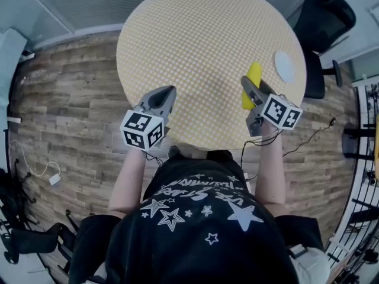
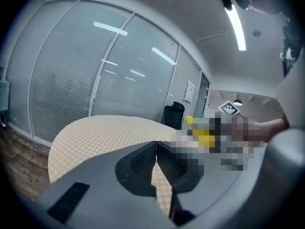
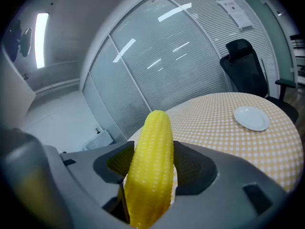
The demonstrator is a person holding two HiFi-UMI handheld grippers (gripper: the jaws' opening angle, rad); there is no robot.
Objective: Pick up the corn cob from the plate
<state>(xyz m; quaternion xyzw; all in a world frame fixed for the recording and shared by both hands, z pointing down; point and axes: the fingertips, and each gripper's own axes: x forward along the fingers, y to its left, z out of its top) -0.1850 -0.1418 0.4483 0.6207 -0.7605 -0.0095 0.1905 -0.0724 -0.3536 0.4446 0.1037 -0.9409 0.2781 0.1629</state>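
My right gripper [image 1: 249, 87] is shut on the yellow corn cob [image 1: 253, 83], held above the near right part of the round table. In the right gripper view the corn cob [image 3: 151, 166] stands between the jaws, tip up. The small white plate [image 1: 285, 65] lies bare at the table's right edge, and in the right gripper view the plate [image 3: 251, 118] is well off to the right. My left gripper [image 1: 167, 97] is shut with nothing in it, at the table's near left edge. In the left gripper view its jaws [image 2: 156, 149] meet over the checked cloth.
The round table [image 1: 201, 46] wears a yellow checked cloth. A black office chair [image 1: 323, 22] stands at the right behind the table. Wood floor surrounds it, with cables at the left [image 1: 35, 167] and a glass partition wall behind [image 3: 157, 75].
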